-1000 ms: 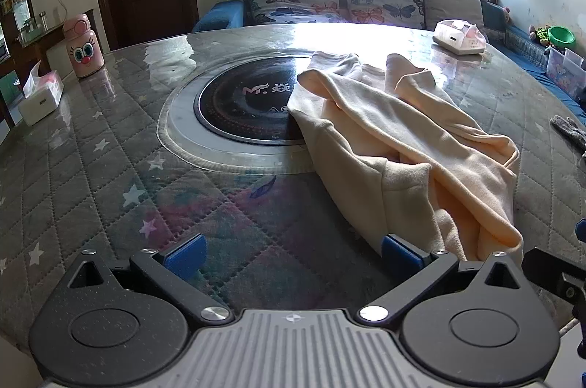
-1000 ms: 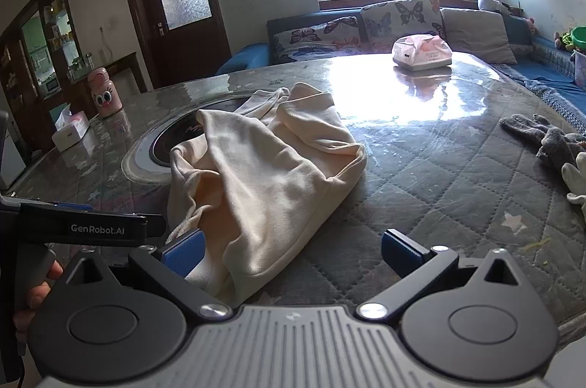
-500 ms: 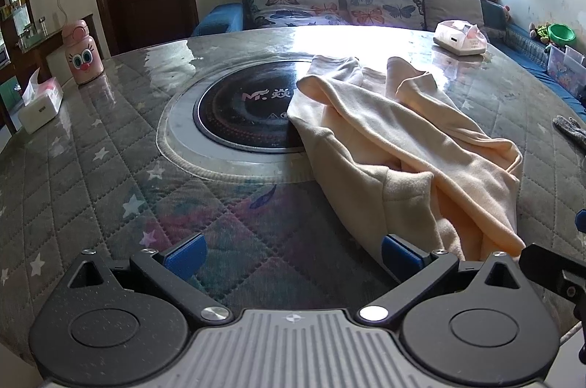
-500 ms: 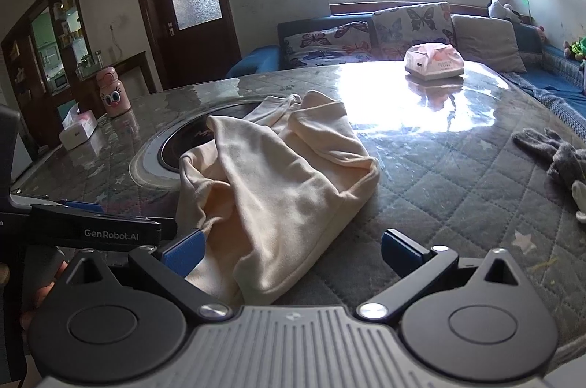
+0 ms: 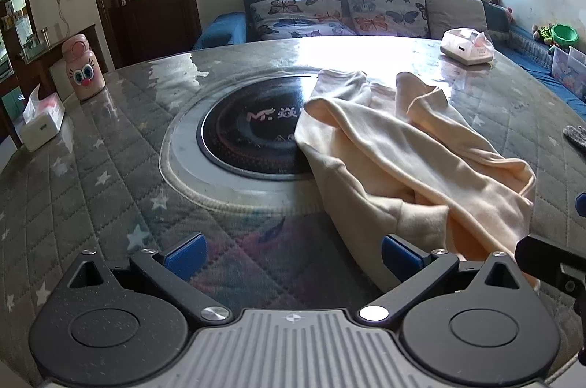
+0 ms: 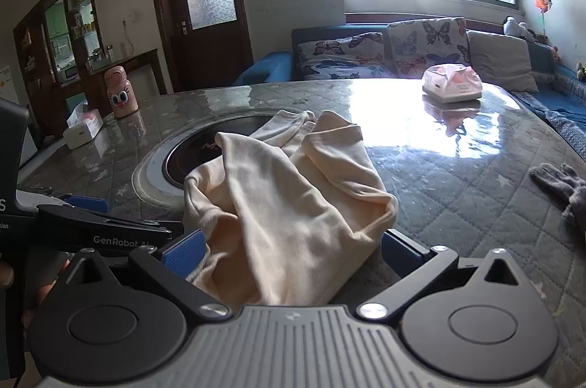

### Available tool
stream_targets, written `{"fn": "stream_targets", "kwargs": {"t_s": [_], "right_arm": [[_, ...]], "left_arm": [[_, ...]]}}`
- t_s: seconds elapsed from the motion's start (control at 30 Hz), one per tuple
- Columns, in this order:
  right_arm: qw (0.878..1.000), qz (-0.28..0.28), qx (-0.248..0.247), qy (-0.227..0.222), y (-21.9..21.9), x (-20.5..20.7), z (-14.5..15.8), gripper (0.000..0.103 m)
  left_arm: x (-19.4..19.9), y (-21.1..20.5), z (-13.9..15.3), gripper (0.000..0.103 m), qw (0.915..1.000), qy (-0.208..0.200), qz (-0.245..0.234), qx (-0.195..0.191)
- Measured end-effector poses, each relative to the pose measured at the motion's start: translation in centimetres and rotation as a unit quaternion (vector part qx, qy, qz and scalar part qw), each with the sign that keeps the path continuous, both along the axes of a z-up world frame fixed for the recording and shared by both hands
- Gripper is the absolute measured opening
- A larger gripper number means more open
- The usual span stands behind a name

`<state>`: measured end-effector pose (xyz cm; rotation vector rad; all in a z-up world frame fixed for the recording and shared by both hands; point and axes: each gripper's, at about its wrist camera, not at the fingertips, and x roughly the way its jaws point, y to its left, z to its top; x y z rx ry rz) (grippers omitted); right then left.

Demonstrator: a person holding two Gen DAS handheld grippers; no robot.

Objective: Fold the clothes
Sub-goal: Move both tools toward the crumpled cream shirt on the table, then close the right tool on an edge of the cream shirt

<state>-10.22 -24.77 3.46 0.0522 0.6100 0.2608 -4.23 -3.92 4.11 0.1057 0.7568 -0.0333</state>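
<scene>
Straddling cream garment (image 6: 293, 205), right gripper (image 6: 291, 254)

Soft cloth on a glossy table, matt plastic up close

We see the cream garment (image 5: 414, 168) as soft, matt knit cloth, lying in loose creases on the table (image 5: 110, 168), whose quilted grey fabric sits under a smooth, shiny clear sheet that mirrors the window light. The round inset (image 5: 252, 139) looks like glossy black glass ringed by pale smooth stone. Our left gripper (image 5: 293, 252) and right gripper (image 6: 289, 250) show grainy matt black plastic, ribbed grey plastic, bright metal screws and blue rubbery pads (image 5: 185, 254).
</scene>
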Motion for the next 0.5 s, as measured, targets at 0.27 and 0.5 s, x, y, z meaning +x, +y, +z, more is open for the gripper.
{"fn": "stream_targets", "kwargs": {"t_s": [0.27,0.5], "right_arm": [[1.0,0.017,-0.011,-0.006,0.7,2.5,0.5,0.097],[0.998,0.046,-0.03,-0.008,2.1,5.2,0.9,0.089]], "left_arm": [[1.8,0.6,0.5,0.103,0.9999,-0.007,0.01,0.009],[3.5,1.8,0.5,0.103,0.9996,-0.007,0.024,0.014]]}}
